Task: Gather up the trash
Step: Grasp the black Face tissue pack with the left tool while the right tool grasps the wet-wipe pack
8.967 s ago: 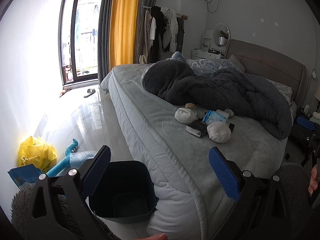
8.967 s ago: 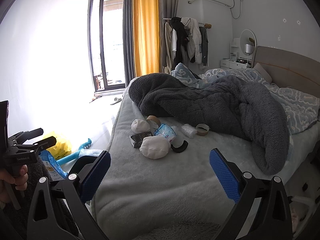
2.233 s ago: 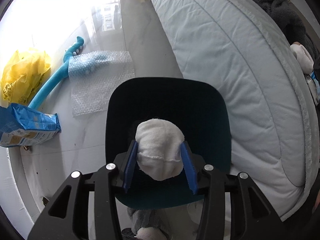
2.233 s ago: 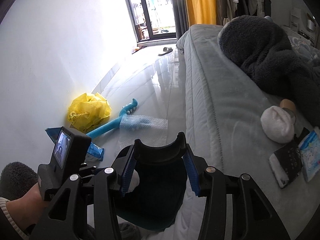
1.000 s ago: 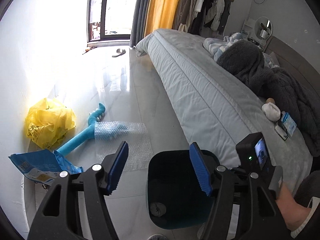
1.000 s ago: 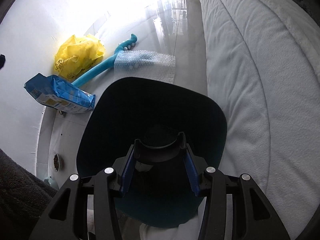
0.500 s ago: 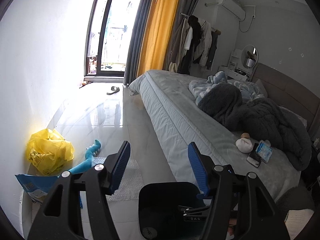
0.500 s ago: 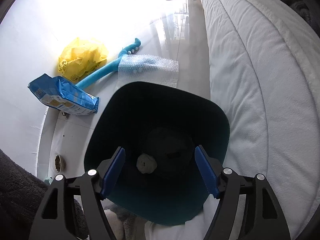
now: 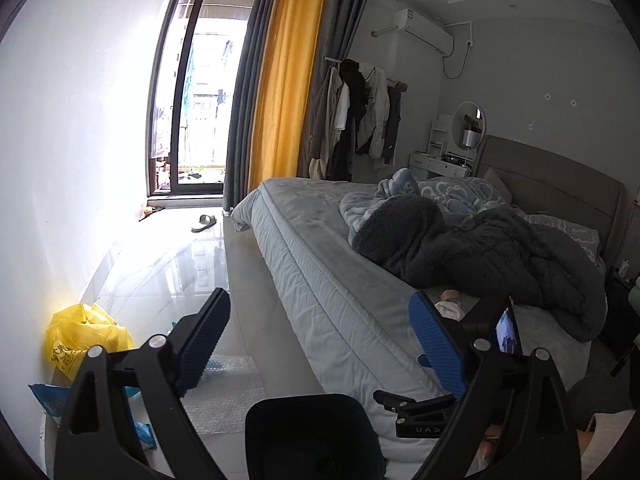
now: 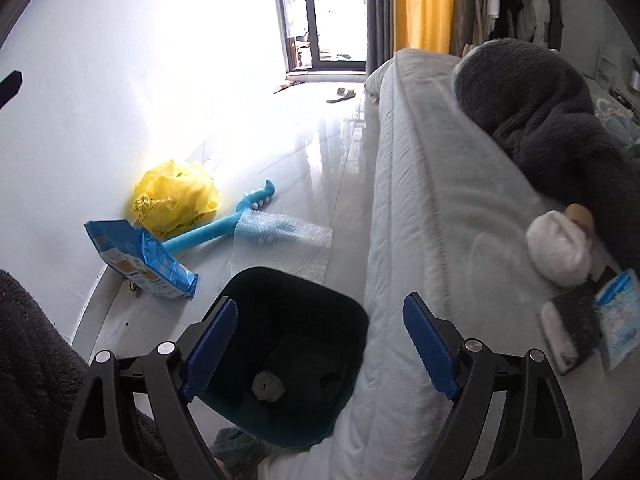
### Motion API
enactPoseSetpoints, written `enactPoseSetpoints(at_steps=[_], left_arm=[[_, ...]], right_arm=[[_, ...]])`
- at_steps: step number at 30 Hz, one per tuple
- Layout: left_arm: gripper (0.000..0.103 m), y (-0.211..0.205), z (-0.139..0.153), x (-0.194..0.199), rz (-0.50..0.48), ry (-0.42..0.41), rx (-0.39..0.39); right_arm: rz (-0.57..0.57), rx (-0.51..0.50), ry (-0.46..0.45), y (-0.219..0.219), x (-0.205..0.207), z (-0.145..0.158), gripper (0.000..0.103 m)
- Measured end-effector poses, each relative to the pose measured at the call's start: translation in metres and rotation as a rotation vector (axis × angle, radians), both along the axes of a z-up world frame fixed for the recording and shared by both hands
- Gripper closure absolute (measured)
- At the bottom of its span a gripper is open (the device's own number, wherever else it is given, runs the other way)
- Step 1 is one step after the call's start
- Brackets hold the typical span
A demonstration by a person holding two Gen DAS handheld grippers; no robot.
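Note:
A dark teal bin [image 10: 280, 300] stands on the floor against the bed's side; a crumpled white wad [image 10: 267, 386] lies at its bottom. The bin's rim also shows in the left wrist view [image 9: 304, 408]. On the bed lie a white cloth ball [image 10: 560, 246], a black-and-white packet [image 10: 572, 328], a blue wipes pack [image 10: 618, 312] and a tan tape roll [image 10: 578, 212]. My right gripper [image 10: 320, 340] is open and empty over the bin's edge. My left gripper [image 9: 320, 336] is open and empty, raised, facing the room.
A yellow plastic bag [image 10: 176, 196], a blue snack bag [image 10: 140, 256], a teal foam toy [image 10: 224, 224] and bubble wrap [image 10: 280, 240] lie on the shiny floor by the white wall. A dark grey blanket [image 9: 480, 248] is heaped on the bed [image 9: 320, 272]. A slipper [image 9: 205, 222] lies near the window.
My right gripper has lifted and tilted up from the bin toward the bed's side. My left gripper has opened wider and tilted up a little. The white wad stays in the bin.

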State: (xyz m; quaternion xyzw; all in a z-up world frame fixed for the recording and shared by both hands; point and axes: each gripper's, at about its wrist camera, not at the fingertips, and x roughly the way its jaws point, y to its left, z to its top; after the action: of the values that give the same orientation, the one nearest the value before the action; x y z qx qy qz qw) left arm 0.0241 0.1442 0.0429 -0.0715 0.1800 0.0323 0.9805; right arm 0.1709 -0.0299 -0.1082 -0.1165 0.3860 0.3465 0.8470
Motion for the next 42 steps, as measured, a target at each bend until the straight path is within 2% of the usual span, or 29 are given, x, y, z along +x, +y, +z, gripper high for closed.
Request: enactPoseSetpoints(at_steps=[6,12,21,29,33,39,42], left_arm=[[0.008,-0.024,-0.004,0.015,-0.04,0.027,0.021],[0.008,-0.037,-0.013,0.025,-0.091,0.049,-0.032],[0.008,-0.076,-0.021,0.039,-0.115,0.031,0.036],[0.008,-0.099,-0.032,0.063,-0.169,0.066,0.009],[0.008,-0.113,-0.037,0.071,-0.201,0.068,0.045],[0.008,-0.128,-0.046,0.09,-0.239,0.103,0.041],[0.008,-0.132,-0.053,0.102,-0.289,0.129,0.014]], right_arm=[[-0.093,0.025,-0.061,-0.048,0.017,0.024,0.012],[-0.117,-0.004,-0.109,-0.086,0.025,0.038,0.012],[-0.202,-0.016,-0.138,-0.153,0.047,0.049,0.011],[-0.207,-0.121,-0.147,-0.186,0.068,0.028,0.01],[-0.185,-0.182,-0.162,-0.189,0.069,0.013,0.01],[-0.154,-0.257,-0.175,-0.185,0.076,-0.007,0.01],[-0.141,-0.285,-0.185,-0.183,0.08,-0.014,0.01]])
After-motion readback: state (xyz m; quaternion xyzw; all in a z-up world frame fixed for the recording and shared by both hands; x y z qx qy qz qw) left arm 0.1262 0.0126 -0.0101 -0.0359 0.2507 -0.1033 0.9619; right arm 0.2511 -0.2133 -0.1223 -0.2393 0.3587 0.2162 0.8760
